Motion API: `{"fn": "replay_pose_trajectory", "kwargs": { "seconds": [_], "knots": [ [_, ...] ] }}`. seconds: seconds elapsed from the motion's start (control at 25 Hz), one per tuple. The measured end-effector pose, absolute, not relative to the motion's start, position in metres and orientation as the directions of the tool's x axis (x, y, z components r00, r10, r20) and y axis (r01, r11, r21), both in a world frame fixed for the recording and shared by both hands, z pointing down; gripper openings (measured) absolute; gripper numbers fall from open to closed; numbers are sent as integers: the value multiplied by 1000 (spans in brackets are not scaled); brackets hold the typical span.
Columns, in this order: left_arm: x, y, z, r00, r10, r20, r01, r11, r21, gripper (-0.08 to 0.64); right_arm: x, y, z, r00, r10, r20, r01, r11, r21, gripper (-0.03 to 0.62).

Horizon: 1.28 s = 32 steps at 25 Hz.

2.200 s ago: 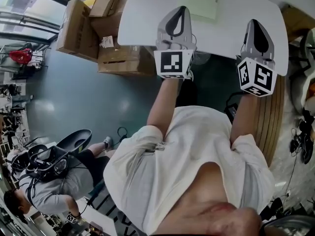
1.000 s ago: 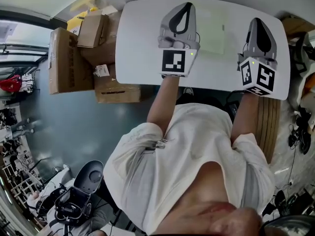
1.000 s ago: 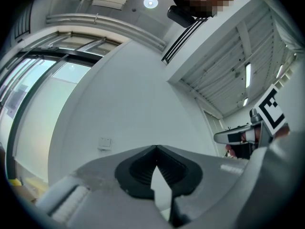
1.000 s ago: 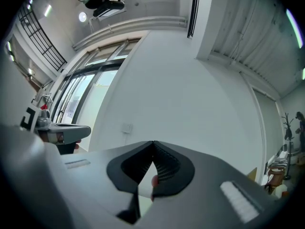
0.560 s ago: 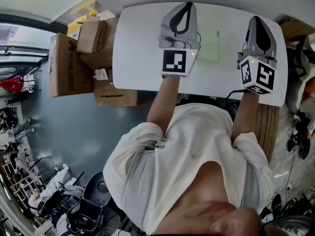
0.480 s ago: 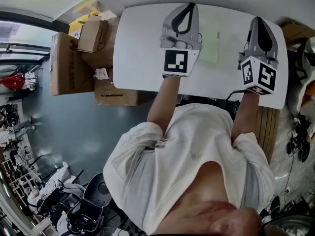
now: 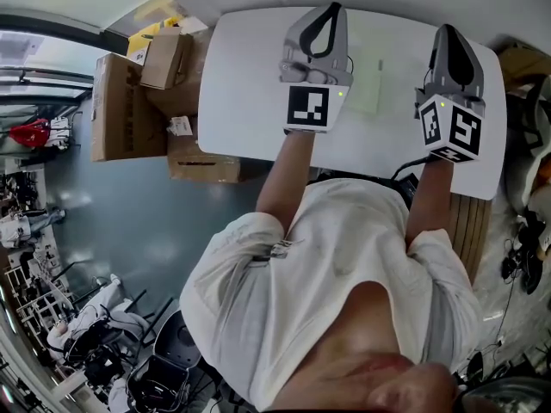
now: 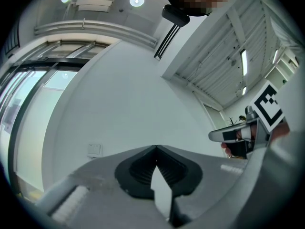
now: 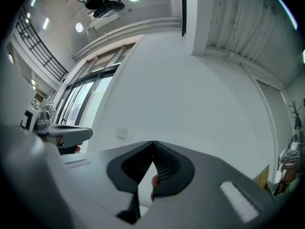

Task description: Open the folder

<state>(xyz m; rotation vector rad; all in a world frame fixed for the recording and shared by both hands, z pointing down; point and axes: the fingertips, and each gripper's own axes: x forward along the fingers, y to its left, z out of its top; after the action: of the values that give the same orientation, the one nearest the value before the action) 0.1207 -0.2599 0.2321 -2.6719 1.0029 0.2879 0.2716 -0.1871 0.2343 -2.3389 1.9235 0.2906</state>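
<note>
In the head view a pale green folder [image 7: 368, 83] lies flat on the white table [image 7: 245, 84], its left part hidden behind my left gripper. My left gripper [image 7: 331, 8] hovers over the table just left of the folder, jaws shut and empty. My right gripper [image 7: 447, 29] hangs to the folder's right, near the table's right end, also shut with nothing in it. Both gripper views point up at a white wall and ceiling and show no folder. The left gripper [image 8: 156, 147] and right gripper [image 9: 153, 142] each show their tips meeting.
Cardboard boxes [image 7: 129, 101] stand on the floor left of the table, one [image 7: 205, 158] against its near edge. Wooden slats [image 7: 470, 222] lie at the right. Chairs and people sit at the lower left [image 7: 86, 334]. A wall switch [image 8: 94, 150] shows ahead.
Both grippers have come forward from the table's near edge to over the table, flanking the folder. In the last half second they barely moved. Both stayed shut.
</note>
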Motion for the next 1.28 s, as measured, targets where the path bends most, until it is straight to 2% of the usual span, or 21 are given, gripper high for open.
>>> {"fn": "replay_pose_trajectory", "kwargs": {
  "seconds": [0.72,1.28],
  "knots": [
    [135,-254,272,768,-607,-205,-639,-748,-180,5,273,-195,273,163,-978,-131,-985,-170,40,2],
    [148,-245,329,800,-592,-99,-600,-778,-187,5,272,-194,320,148,-988,-40,-989,-149,22,2]
  ]
}}
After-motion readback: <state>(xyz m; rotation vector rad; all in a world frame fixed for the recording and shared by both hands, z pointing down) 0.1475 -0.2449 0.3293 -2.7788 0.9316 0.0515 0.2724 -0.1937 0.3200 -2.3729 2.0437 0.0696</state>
